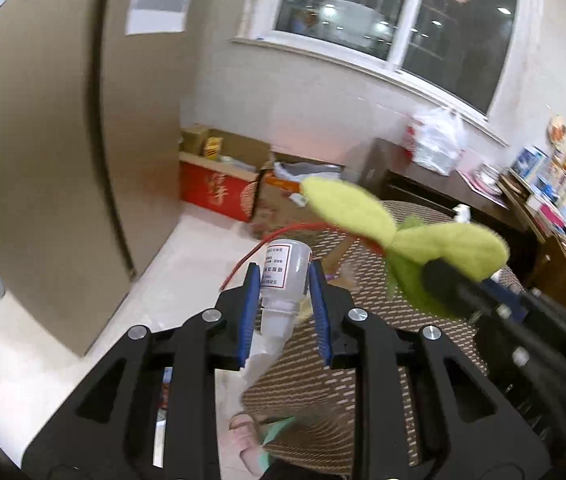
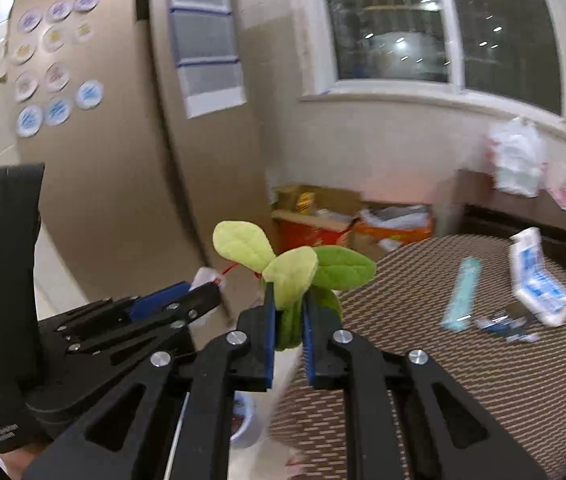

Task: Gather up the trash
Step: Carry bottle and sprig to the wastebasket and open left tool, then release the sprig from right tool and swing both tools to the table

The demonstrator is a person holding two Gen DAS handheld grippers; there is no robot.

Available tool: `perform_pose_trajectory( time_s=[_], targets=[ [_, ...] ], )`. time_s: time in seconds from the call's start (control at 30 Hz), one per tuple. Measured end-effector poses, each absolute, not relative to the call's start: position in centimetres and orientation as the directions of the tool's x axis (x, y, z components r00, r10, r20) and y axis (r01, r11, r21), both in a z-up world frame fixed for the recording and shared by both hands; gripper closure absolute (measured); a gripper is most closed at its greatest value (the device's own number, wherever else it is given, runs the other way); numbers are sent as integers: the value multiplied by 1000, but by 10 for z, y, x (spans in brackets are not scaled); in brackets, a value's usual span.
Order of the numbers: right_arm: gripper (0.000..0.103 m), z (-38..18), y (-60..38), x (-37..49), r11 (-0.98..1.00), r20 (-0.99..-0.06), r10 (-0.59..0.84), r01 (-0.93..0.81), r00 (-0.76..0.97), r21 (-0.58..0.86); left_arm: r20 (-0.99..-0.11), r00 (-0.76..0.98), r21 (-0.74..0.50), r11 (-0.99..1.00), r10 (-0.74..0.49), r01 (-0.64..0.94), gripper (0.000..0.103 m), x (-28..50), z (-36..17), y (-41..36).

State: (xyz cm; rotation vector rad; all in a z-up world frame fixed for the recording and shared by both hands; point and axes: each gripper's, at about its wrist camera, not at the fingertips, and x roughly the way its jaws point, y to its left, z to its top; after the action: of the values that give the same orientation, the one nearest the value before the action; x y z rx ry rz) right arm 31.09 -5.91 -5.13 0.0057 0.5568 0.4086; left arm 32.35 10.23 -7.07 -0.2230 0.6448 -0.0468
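My left gripper (image 1: 283,276) is shut on a small white plastic bottle (image 1: 285,276) with a printed label; its blue pads press both sides. A red string (image 1: 255,254) runs past the bottle. My right gripper (image 2: 287,300) is shut on a green felt leaf sprig (image 2: 289,276), whose leaves fan out above the blue pads. In the left wrist view the same leaf sprig (image 1: 403,232) shows to the right, held up by the other gripper's dark fingers (image 1: 443,284). In the right wrist view the left gripper (image 2: 199,292) stands to the left. Both hang over the edge of a round woven-topped table (image 2: 463,360).
On the table lie a pale blue wrapper (image 2: 461,296), a white and blue packet (image 2: 539,288) and small dark scraps (image 2: 507,326). Open cardboard boxes (image 1: 243,184) stand on the floor by the wall. A white plastic bag (image 1: 439,140) sits on a dark side cabinet.
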Motion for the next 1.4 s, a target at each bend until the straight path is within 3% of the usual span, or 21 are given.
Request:
perform_pose_trajectory(
  time_s=[0.63,0.67,0.7,0.73,1.07,1.4],
  targets=[
    [92,-193,118,344,845,-700,438,-523,564,107,-815,579,-176,936,34,-304,77,335,-235,278],
    [92,-199,122,345,845,-706,435,-524,559,106,-821,570,-173,932,43,-319,70,337,-242,284],
    [92,-204,126,348,845,-713,432,-524,553,106,-830,555,-162,928,56,-335,38,338,-247,286],
    [92,-210,129,349,846,-719,430,-523,546,108,-838,540,-147,921,78,-361,26,340,-251,291],
    [92,-249,148,367,844,-762,413,-523,498,116,-842,525,-112,909,128,-401,25,346,-270,301],
    [91,-253,175,370,822,-757,440,-556,483,123,-832,532,-105,895,159,-433,25,339,-268,317]
  ],
)
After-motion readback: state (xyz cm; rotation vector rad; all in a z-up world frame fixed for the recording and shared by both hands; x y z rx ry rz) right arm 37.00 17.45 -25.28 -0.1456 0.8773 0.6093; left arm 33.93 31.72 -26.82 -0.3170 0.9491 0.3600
